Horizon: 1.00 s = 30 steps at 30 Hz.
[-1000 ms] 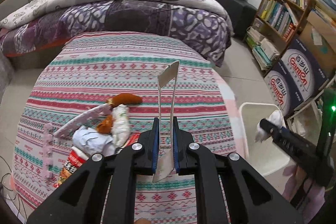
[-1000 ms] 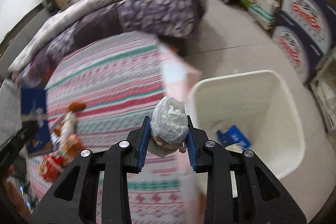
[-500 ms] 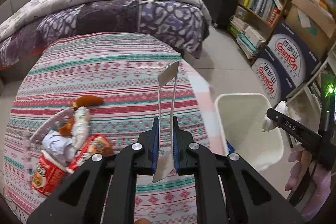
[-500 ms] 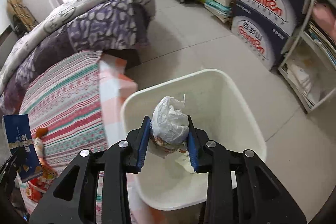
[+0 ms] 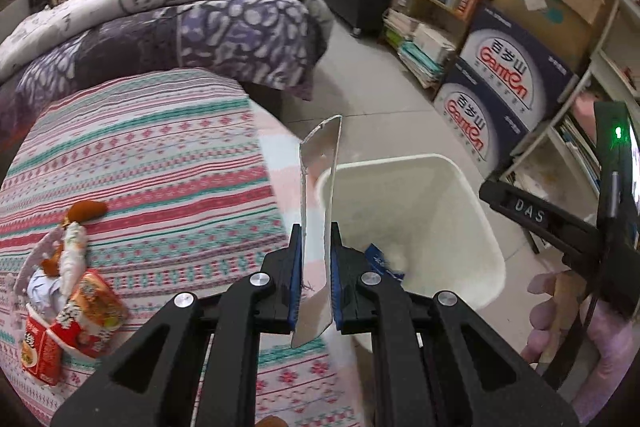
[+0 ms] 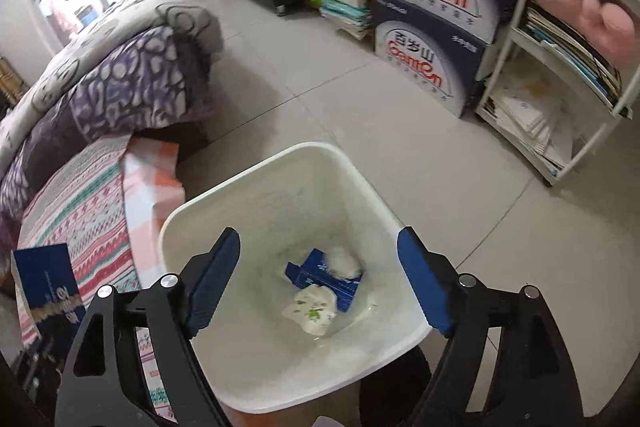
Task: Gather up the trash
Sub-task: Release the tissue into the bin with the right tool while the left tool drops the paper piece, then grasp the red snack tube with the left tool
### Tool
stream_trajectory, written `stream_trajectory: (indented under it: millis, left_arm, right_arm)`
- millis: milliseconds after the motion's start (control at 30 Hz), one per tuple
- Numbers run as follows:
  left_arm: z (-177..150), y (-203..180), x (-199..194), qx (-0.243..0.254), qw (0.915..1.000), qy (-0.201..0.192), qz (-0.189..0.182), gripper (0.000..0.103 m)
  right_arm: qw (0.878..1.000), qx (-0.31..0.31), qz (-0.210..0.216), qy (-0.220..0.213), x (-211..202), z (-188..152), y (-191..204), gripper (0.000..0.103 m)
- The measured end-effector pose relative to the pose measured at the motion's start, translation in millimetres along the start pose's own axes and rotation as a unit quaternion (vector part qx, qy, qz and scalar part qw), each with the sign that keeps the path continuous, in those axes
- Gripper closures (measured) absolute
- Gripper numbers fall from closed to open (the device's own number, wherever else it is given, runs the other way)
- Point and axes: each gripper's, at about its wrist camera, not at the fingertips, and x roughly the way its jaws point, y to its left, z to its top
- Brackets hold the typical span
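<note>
Overhead, the right gripper (image 6: pixel 318 281) hangs above the white bin (image 6: pixel 256 187), its fingers (image 6: pixel 216 275) spread wide and holding nothing. Down in the bin lie a crumpled wad (image 6: pixel 314 309), a blue carton (image 6: pixel 320 277) and a white tissue (image 6: pixel 344 261). The left gripper (image 5: pixel 316 281) is clenched on a flat silver-backed wrapper (image 5: pixel 320 195) that stands upright between its fingers, just beside the bin's rim (image 5: pixel 400 161). More trash sits on the striped desk (image 5: pixel 160 163) at left: a red noodle cup (image 5: pixel 60 331) stuffed with scraps and a brown piece (image 5: pixel 86 209).
</note>
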Motion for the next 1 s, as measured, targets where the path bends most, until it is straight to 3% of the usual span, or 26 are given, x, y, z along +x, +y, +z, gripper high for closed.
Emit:
stream_trajectory:
  millis: [267, 333, 367, 600, 800, 1000]
  left_arm:
    - [1.6, -31.3, 3.2, 0.009, 0.9990, -0.004, -0.044, 0.085]
    - [2.4, -35.3, 1.2, 0.011, 0.9981, -0.012, -0.059, 0.059]
    - [2.6, -35.6, -0.2, 0.010, 0.9977, -0.015, -0.066, 0.041]
    - [0.3, -22.6, -12.5, 0.014, 0.9989, -0.023, -0.040, 0.038]
    - [-6.7, 6.1, -22.9, 0.014, 0.9996, -0.020, 0.014, 0.036]
    - [-21.7, 43.3, -22.4, 0.020, 0.9965, 0.015, 0.080, 0.033]
  right_arm:
    - [0.999, 0.043, 0.002, -0.010, -5.0, 5.1, -19.6, 0.022]
    - [0.999, 0.049, 0.002, -0.013, -6.3, 5.2, -21.4, 0.022]
    - [0.998, 0.053, 0.003, -0.014, -7.1, 5.3, -22.4, 0.022]
    - [0.998, 0.062, 0.022, -0.023, -16.1, 3.4, -15.0, 0.017]
    - [0.999, 0.023, 0.037, -0.015, -17.7, -7.9, 17.0, 0.014]
    - [0.999, -0.010, 0.048, -0.002, -16.4, -18.7, 47.5, 0.013]
